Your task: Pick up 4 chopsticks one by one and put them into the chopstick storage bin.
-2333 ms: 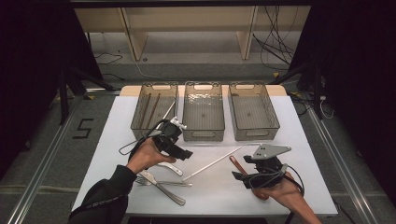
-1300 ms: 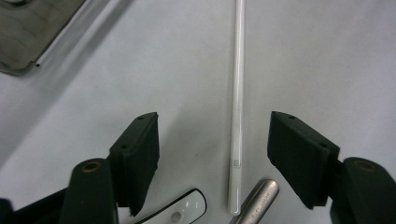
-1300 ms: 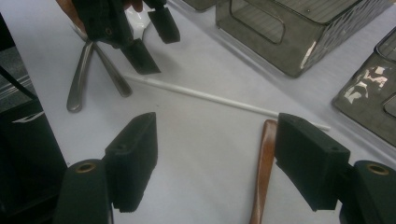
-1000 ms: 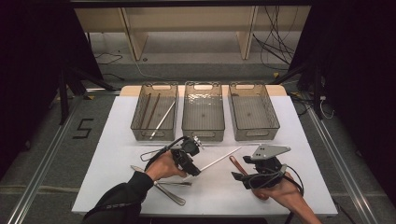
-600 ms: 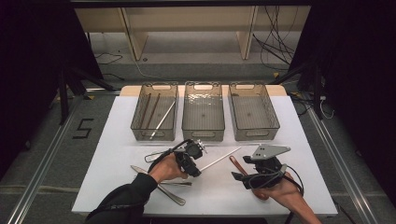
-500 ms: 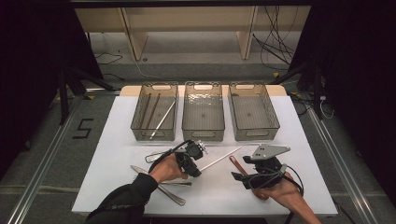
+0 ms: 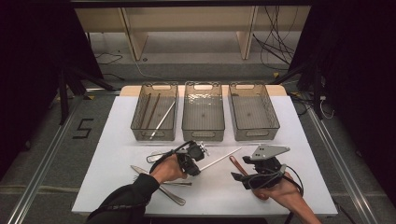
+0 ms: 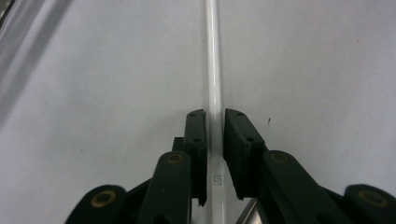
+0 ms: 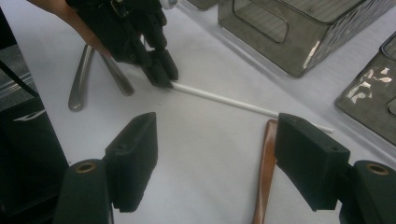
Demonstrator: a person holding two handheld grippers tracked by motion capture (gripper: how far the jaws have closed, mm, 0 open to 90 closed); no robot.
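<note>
So my left gripper sits low on the white table, its jaws just closed in around the near end of the white chopstick. They stand narrow, one pad on each side of the stick; a sliver of gap seems to remain, so I cannot tell if the pads press it yet. I straddle the end rather than the middle because the stick lies flat, and an end grip should let me tip it into a bin lengthwise. The chopstick points away toward the middle bin, while the left bin already holds long sticks, which is likely where this one belongs.

My right gripper waits with jaws wide apart, holding nothing, over the brown chopstick lying between them, ready for its own pick. Metal cutlery lies by my left hand.
</note>
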